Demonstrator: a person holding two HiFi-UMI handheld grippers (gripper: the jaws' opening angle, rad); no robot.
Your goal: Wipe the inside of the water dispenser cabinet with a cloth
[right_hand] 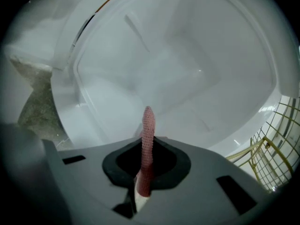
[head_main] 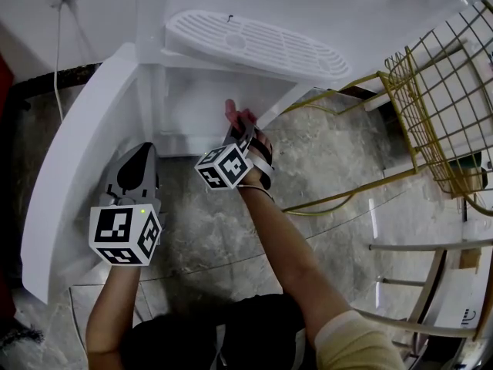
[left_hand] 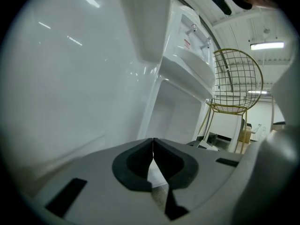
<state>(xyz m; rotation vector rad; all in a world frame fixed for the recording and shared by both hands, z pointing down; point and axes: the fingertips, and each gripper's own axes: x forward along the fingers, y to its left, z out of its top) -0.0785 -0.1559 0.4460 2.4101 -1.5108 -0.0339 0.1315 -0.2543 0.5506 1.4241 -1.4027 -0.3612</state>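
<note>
The white water dispenser's cabinet (head_main: 204, 102) stands open low in front of me, its door (head_main: 65, 183) swung out to the left. My right gripper (head_main: 240, 132) is at the mouth of the opening, shut on a pink cloth (head_main: 231, 112) that sticks up past the jaws. In the right gripper view the cloth (right_hand: 148, 130) stands upright between the fingers of the right gripper (right_hand: 146, 149), facing the white cabinet interior (right_hand: 178, 74). My left gripper (head_main: 139, 156) hovers by the door's inner face, shut and holding nothing; its tips (left_hand: 153, 146) meet.
The slotted drip tray (head_main: 254, 43) juts out above the opening. A gold wire chair (head_main: 443, 102) stands close on the right, its legs reaching toward the dispenser. A cord (head_main: 58, 60) hangs from a wall socket at left. Grey stone floor (head_main: 223, 222) lies under both arms.
</note>
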